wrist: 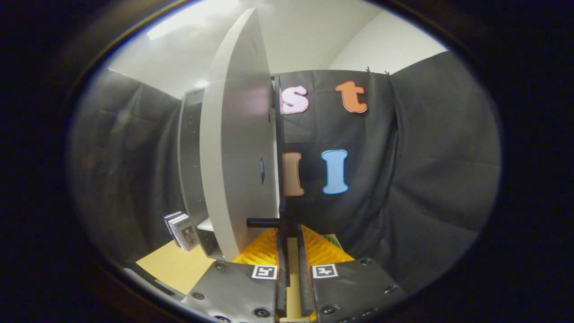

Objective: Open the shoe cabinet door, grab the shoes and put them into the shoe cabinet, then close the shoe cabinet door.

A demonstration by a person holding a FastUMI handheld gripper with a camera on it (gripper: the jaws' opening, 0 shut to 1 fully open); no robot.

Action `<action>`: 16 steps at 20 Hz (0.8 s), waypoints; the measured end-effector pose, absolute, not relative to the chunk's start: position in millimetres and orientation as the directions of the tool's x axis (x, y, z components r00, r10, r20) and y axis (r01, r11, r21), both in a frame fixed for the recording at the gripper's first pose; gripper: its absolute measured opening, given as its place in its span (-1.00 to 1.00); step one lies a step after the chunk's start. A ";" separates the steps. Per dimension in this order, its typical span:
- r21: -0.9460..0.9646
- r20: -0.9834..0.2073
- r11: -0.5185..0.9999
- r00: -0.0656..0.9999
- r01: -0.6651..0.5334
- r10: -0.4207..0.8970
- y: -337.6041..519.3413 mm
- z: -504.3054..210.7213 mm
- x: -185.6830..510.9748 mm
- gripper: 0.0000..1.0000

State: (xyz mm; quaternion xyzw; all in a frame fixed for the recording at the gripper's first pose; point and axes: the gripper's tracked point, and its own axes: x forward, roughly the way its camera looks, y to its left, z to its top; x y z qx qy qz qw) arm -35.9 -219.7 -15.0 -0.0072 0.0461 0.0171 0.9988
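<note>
The shoe cabinet (pixel 190 166) stands just ahead and to the left, with its white door (pixel 237 170) swung open and seen almost edge-on. A short dark handle (pixel 261 222) sticks out of the door's lower part. My gripper (pixel 290 229) is right at that handle. Its fingers (pixel 281 251) are drawn close together with only a narrow gap, and their tips close around the handle's end at the door's edge. What lies inside the cabinet is hidden behind the door.
The cabinet stands on a tan tabletop (pixel 172 264), and a few upright books (pixel 181 231) lean beside its left side. The booth's black cloth wall (pixel 403 179) hangs close behind and to the right. A small green item (pixel 332 240) peeks out past the right finger.
</note>
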 end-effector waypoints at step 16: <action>-0.043 -0.047 0.997 0.997 -0.058 0.056 -156.4 -35.5 -136.8 -0.67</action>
